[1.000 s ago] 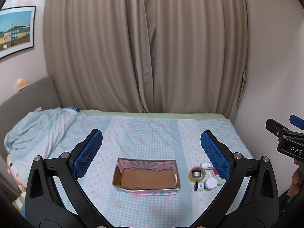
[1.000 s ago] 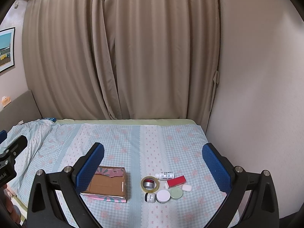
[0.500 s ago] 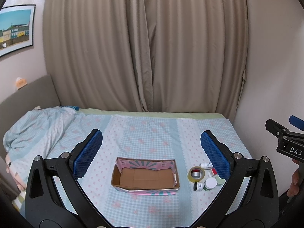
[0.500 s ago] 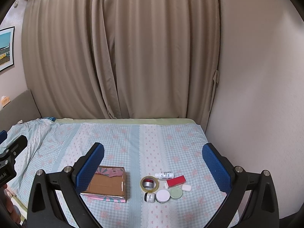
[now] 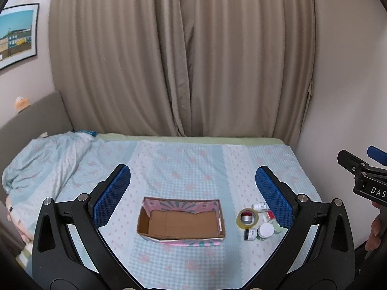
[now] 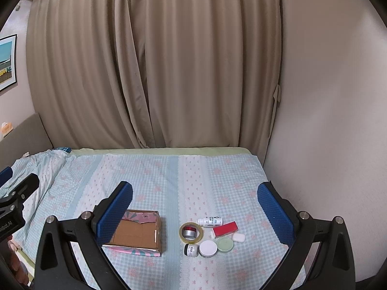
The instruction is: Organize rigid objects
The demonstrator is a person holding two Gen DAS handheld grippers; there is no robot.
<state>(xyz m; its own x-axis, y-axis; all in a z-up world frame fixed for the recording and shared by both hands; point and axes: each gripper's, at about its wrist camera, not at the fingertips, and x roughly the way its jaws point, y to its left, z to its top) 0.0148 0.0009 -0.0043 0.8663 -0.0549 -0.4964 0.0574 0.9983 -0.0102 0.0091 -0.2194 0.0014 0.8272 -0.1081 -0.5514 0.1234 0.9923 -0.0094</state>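
Note:
An open cardboard box (image 5: pixel 181 222) with pink patterned sides lies on the bed; it also shows in the right wrist view (image 6: pixel 137 234). Right of it sits a cluster: a tape roll (image 6: pixel 191 232) around a red-topped jar, a white bottle (image 6: pixel 210 221) on its side, a red box (image 6: pixel 225 229), a small white case (image 6: pixel 238 237), a green lid (image 6: pixel 225 244), a white-lidded jar (image 6: pixel 208 248) and a small dark jar (image 6: pixel 191 250). The cluster shows in the left wrist view too (image 5: pixel 256 222). My left gripper (image 5: pixel 193 183) and right gripper (image 6: pixel 194 201) are open, empty, held high above the bed.
The bed (image 6: pixel 169 174) has a light blue checked sheet. A crumpled blanket (image 5: pixel 41 157) lies at its left end. Beige curtains (image 5: pixel 181 60) hang behind, a wall (image 6: pixel 326 120) bounds the right side. The right gripper's body (image 5: pixel 362 178) shows at the left view's right edge.
Both views have drifted very slightly. No object has moved and both grippers stay open.

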